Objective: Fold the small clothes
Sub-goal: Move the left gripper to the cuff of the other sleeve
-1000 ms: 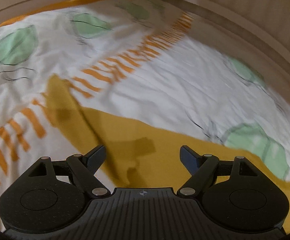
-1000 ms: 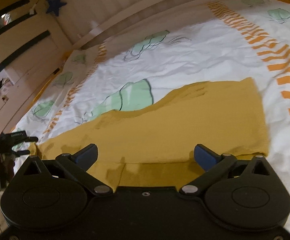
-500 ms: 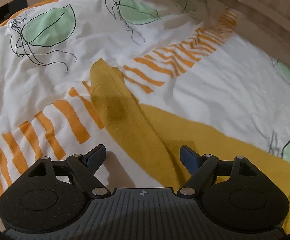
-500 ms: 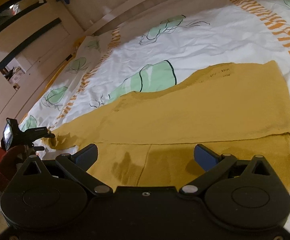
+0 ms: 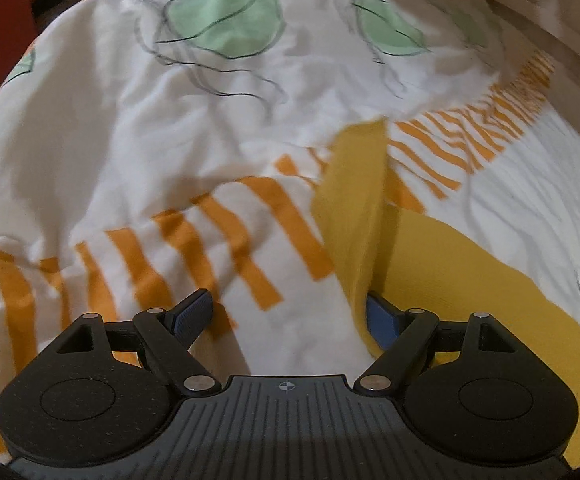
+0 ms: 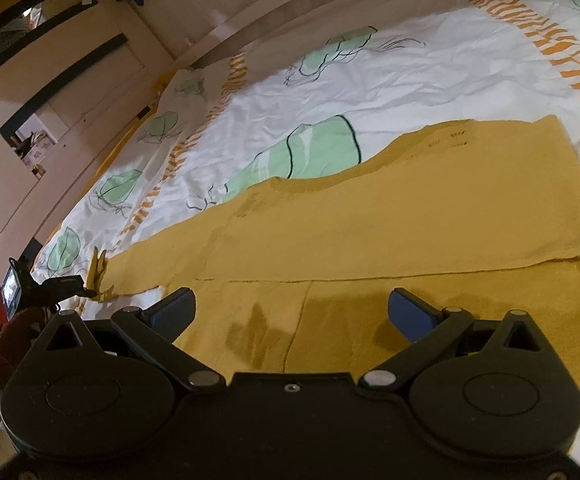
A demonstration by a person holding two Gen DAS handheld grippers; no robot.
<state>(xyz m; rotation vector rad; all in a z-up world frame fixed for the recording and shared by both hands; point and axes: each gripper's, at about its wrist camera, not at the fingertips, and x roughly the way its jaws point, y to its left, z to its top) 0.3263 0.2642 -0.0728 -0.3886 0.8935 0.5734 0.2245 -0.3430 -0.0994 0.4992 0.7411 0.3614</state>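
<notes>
White bedding (image 5: 130, 152) with orange stripes and green leaf prints covered the bed. At the left gripper (image 5: 288, 312), jaws spread and empty, a sleeve of the yellow garment (image 5: 353, 200) brushed its right finger. Further right, the right gripper (image 6: 291, 310) hung open over the garment's folded body.

Left tongs (image 5: 288, 317) now beside sleeve (image 5: 355, 200)
</notes>
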